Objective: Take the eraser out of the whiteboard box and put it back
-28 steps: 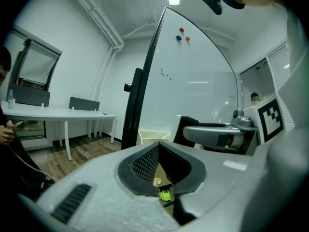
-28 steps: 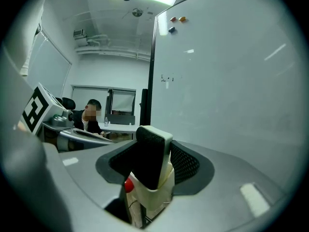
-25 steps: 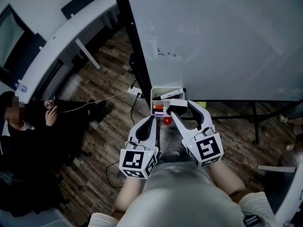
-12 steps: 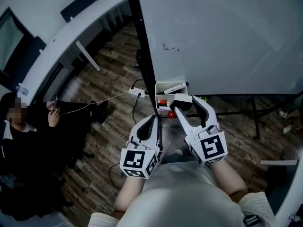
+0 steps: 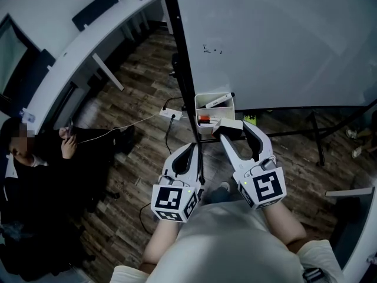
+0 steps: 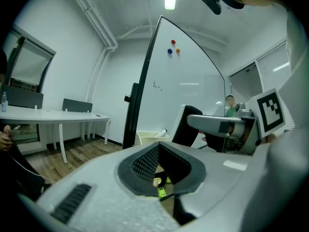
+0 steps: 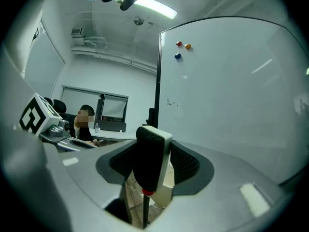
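The eraser (image 5: 228,125), black felt with a white back, sits between the pads of my right gripper (image 5: 231,130), which is shut on it just in front of the box. In the right gripper view the eraser (image 7: 150,154) stands upright and fills the gap in that gripper (image 7: 153,164). The white box (image 5: 214,107) hangs at the whiteboard's lower edge, beside the black post, with a white marker and a red-tipped one inside. My left gripper (image 5: 189,151) hangs lower left of the box, jaws together and holding nothing. In the left gripper view, the box (image 6: 148,137) lies beyond that gripper (image 6: 159,150).
The whiteboard (image 5: 283,40) fills the upper right, on a black post (image 5: 181,52). A power strip (image 5: 171,112) with a cable lies on the wood floor. A person (image 5: 29,181) sits at the left by a long white desk (image 5: 76,46).
My right gripper has drawn back from the box with the eraser, which was over the box's front and now sits clear of it. The left gripper shifted slightly.
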Tool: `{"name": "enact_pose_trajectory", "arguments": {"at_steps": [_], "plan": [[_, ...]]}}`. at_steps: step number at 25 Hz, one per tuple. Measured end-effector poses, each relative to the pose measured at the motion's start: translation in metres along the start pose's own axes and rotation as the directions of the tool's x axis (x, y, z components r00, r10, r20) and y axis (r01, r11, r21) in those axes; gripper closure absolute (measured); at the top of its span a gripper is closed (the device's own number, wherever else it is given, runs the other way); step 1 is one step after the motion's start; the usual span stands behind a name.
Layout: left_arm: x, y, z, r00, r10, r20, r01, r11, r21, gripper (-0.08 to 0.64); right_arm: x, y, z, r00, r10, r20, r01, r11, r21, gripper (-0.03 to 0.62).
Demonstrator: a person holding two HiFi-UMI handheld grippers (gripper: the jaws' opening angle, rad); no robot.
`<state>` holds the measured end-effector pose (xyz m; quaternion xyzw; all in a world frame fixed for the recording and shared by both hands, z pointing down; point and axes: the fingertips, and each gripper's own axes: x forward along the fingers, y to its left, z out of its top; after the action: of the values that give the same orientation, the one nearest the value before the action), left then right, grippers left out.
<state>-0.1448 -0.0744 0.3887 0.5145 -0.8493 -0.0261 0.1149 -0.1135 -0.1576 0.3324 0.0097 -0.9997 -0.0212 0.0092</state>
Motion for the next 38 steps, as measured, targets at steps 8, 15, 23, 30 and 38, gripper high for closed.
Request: {"name": "enact_pose_trajectory", "arguments": {"at_steps": [8,15,23,30,38], "plan": [[-0.024,-0.013,-0.006,0.999,-0.034,0.008,0.034,0.999,0.005,0.555,-0.032,0.021,-0.002,0.999,-0.028,0.02,0.028,1.0,0.005,0.38],[-0.05,-0.027,-0.015,0.999,-0.053,0.002,0.053,0.999,0.006,0.555,-0.061,0.038,-0.003,0.999,-0.053,0.005,0.053,0.998,0.019,0.38],[-0.07,-0.044,-0.019,0.998,-0.07,0.005,0.07,0.998,0.005,0.555,-0.089,0.054,-0.003,0.998,-0.057,0.015,0.056,0.998,0.027,0.38],[-0.084,-0.055,-0.024,0.996,-0.09,0.0,0.09,0.996,0.024,0.557,-0.105,0.063,-0.005,0.997,-0.073,0.007,0.073,0.997,0.028,0.38],[-0.088,-0.057,-0.02,0.995,-0.099,0.016,0.099,0.995,0.016,0.555,-0.11,0.068,-0.004,0.997,-0.075,0.012,0.075,0.997,0.026,0.38]]}}
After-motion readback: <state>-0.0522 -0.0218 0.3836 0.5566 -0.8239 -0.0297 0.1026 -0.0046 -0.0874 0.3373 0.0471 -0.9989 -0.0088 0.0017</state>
